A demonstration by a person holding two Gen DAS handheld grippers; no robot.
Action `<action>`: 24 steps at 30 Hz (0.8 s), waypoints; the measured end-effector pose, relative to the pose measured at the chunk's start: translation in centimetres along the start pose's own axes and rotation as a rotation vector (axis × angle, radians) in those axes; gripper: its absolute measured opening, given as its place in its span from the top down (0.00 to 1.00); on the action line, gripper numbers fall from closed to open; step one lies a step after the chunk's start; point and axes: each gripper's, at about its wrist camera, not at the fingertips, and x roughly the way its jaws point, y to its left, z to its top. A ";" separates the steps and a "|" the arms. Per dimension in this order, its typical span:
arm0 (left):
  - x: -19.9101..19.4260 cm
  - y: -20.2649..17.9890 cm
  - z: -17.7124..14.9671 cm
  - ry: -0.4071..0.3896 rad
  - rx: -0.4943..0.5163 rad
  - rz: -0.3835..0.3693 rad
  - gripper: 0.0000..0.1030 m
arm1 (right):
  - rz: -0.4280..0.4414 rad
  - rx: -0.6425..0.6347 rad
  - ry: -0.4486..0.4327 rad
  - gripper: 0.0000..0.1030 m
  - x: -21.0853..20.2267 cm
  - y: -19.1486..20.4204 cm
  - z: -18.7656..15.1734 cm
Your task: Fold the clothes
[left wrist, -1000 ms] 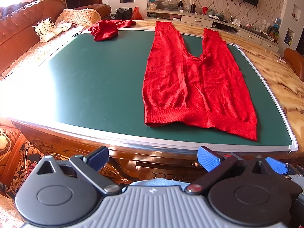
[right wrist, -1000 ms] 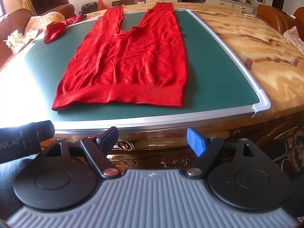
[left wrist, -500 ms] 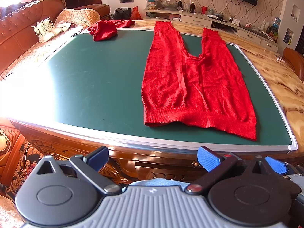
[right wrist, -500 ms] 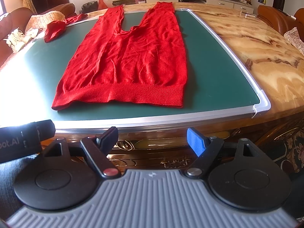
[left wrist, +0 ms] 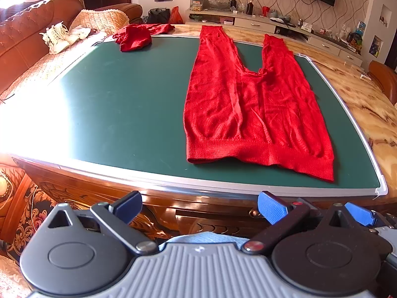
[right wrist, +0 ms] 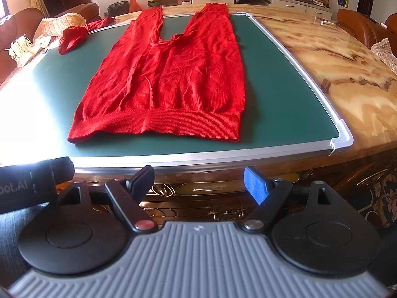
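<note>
Red knit trousers (left wrist: 250, 104) lay flat on the green mat (left wrist: 119, 104), ahead of both tongs and beyond the near table edge, with the ribbed waistband (right wrist: 173, 124) nearest and the two legs running away toward the far end. The left gripper (left wrist: 198, 206) and the right gripper (right wrist: 198, 181) both hung short of the mat with jaws spread wide and nothing between them. The fabric looked thin, light and limp, likely to sag and stretch when lifted and to slide easily on the mat; the thicker waistband corners, one ahead-left and one ahead-right of the right gripper, seemed the firmest places to pinch, or the leg cuffs for a lengthwise fold. The cuffs reached past the mat's far rim and were too small to make out clearly. A second red garment (left wrist: 134, 37) sat bunched far ahead-left, its shape unreadable. Glare washed out the mat's near-left corner.
</note>
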 end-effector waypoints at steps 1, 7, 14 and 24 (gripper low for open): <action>0.0 0.0 0.0 0.000 0.000 0.000 0.01 | 0.000 0.000 -0.001 0.15 0.0 0.0 0.0; -0.1 0.1 -0.1 -0.002 -0.003 0.001 0.01 | 0.000 0.003 -0.004 0.15 -0.1 0.0 0.0; -0.1 0.1 -0.1 -0.003 -0.009 0.001 0.01 | -0.002 0.007 -0.006 0.15 -0.2 -0.1 0.0; -0.1 0.1 -0.1 0.000 -0.012 0.006 0.01 | -0.001 0.008 -0.004 0.15 -0.1 -0.2 -0.1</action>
